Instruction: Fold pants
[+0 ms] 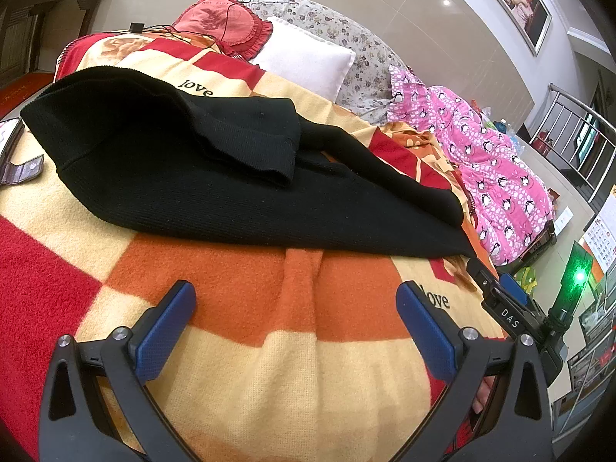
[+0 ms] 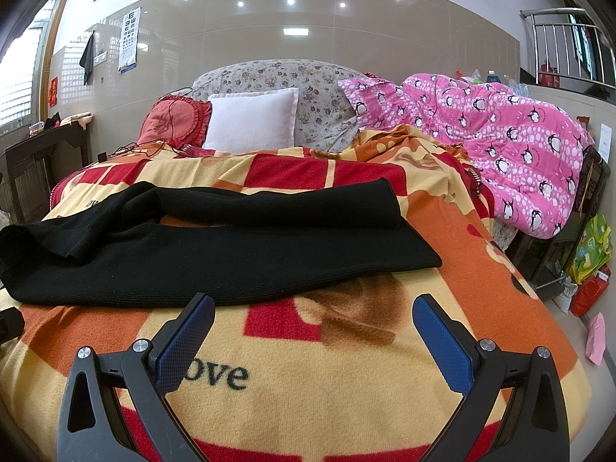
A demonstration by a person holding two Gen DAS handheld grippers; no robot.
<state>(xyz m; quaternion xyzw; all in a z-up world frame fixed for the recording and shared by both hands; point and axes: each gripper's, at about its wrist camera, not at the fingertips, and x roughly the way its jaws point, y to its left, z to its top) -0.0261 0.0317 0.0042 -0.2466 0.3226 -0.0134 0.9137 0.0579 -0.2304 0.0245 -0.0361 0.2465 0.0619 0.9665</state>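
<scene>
Fingers (image 1: 165,331) of the left gripper (image 1: 295,317) stand spread wide and empty above the checked blanket (image 1: 238,365) of a bed, short of the near edge of the black knit pants (image 1: 184,177), which lie across the blanket ahead. The pants appear partly folded: in the left wrist view a layer is doubled back over the upper part, its hem lying loose on top, while the lower portion trails off toward the right. To the right, the right gripper (image 2: 313,319) is likewise released, its blue pads apart and holding nothing, just short of the garment's near edge, where two stacked layers end in an uneven step. Judging by this, at least one fold is made and the layers still need squaring and another fold. Both grippers point forward, low over the blanket, toward the white pillow (image 2: 252,119) and the pink quilt (image 2: 500,142) beyond.
</scene>
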